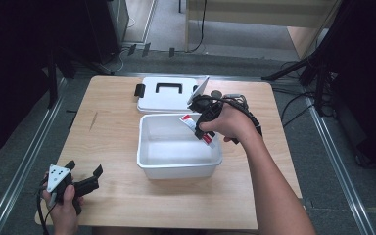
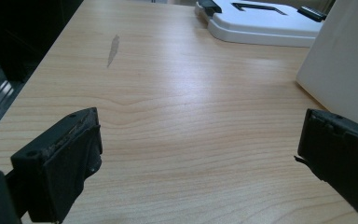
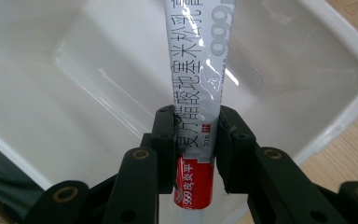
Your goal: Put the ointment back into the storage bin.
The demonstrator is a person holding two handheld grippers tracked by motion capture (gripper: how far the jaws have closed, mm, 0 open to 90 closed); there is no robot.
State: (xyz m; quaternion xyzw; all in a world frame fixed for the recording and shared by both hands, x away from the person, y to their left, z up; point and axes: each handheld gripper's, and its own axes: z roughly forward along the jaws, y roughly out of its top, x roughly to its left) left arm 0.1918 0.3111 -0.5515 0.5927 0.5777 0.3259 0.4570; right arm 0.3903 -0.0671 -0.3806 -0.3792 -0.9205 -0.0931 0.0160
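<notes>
Right tongs (image 3: 193, 140) clamp a white tube (image 3: 198, 70) near its red end, holding it above the empty white bin (image 1: 178, 164); grey characters and "999" run along the tube. Left tongs (image 2: 198, 158) gape wide over the bare worktop (image 2: 177, 93), well apart

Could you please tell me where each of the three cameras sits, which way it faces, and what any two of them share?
High view: above the person's side, looking forward and down on the table; both forearms, left gripper, right gripper.
Left gripper view: rides the left gripper, skimming the tabletop toward the lid; open jaws.
Right gripper view: looks down into the white bin; jaws clamp the tube.
Shared: bin, tube with the high view.
</notes>
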